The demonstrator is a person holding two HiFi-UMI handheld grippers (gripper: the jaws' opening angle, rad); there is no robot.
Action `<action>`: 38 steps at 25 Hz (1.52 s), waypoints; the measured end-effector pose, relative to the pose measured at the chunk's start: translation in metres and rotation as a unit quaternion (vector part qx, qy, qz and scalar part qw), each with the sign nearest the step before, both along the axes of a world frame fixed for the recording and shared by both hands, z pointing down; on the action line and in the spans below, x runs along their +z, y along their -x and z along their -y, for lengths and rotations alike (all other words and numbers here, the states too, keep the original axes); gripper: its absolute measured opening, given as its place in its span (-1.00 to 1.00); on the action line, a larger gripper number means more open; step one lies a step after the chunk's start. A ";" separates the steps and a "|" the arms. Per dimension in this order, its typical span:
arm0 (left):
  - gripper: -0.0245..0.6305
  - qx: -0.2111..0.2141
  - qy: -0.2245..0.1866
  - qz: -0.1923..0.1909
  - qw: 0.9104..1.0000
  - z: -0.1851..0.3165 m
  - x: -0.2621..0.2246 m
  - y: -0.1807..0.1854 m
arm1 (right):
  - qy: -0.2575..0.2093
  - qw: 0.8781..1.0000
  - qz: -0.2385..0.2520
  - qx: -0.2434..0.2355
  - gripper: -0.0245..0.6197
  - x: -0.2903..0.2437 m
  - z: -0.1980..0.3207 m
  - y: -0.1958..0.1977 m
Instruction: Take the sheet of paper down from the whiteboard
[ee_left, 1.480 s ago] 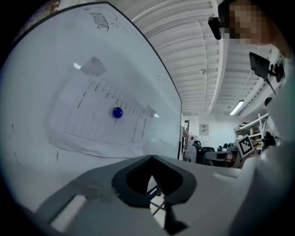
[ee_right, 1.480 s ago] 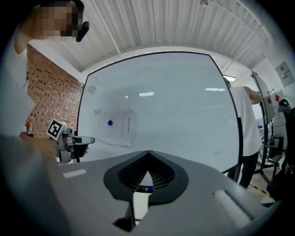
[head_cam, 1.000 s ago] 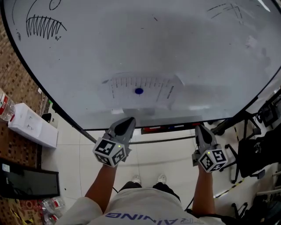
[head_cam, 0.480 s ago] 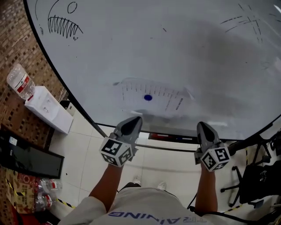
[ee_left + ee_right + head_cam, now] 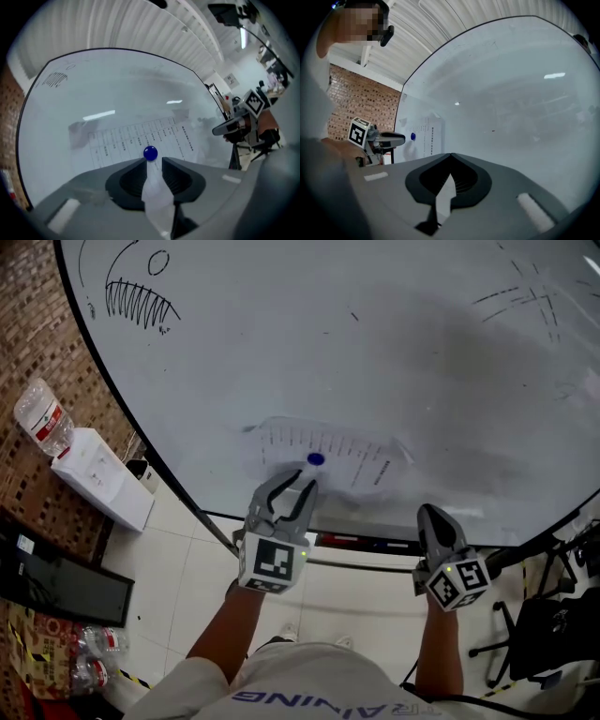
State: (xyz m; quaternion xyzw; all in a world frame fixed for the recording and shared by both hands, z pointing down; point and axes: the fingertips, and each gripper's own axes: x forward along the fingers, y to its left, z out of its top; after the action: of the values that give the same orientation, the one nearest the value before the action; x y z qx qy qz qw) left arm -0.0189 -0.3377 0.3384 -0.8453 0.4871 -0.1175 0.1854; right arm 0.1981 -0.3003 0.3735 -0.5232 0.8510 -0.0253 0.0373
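A printed sheet of paper hangs on the whiteboard, pinned by a round blue magnet. My left gripper is level just below the magnet, its jaws opening, with nothing pressed between them. In the left gripper view the magnet sits right ahead of the parted tips of that gripper, over the paper. My right gripper is shut and empty, lower right of the sheet, off the board. The right gripper view shows its closed tips, with the paper and the left gripper far left.
Black marker scribbles are at the board's top left. A marker tray runs under the board. A water bottle and a white box stand at the left by a brick wall. A black chair is at lower right.
My left gripper has risen to the blue magnet, rolled so its marker cube faces the camera, and its jaws have parted. The right gripper stays shut, shifted slightly.
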 end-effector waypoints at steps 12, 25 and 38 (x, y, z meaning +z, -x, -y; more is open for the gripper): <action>-0.44 -0.036 -0.014 0.062 0.997 0.023 -0.003 -0.017 | -0.014 1.000 -0.005 -0.018 -0.91 -0.012 -0.007 0.011; -0.54 -0.057 -0.026 0.080 0.995 0.028 -0.003 -0.016 | -0.035 0.998 -0.027 -0.035 -0.91 -0.028 -0.004 0.028; -0.54 -0.011 0.001 0.011 1.000 0.027 -0.001 -0.016 | -0.146 0.935 -0.320 0.035 -0.53 -0.094 0.019 0.048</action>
State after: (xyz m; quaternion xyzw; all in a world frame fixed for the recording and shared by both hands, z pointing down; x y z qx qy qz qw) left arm -0.0032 -0.3646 0.3378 -0.8386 0.4942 -0.1294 0.1888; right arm 0.1497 -0.3194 0.2798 -0.5216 0.7936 0.2694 -0.1599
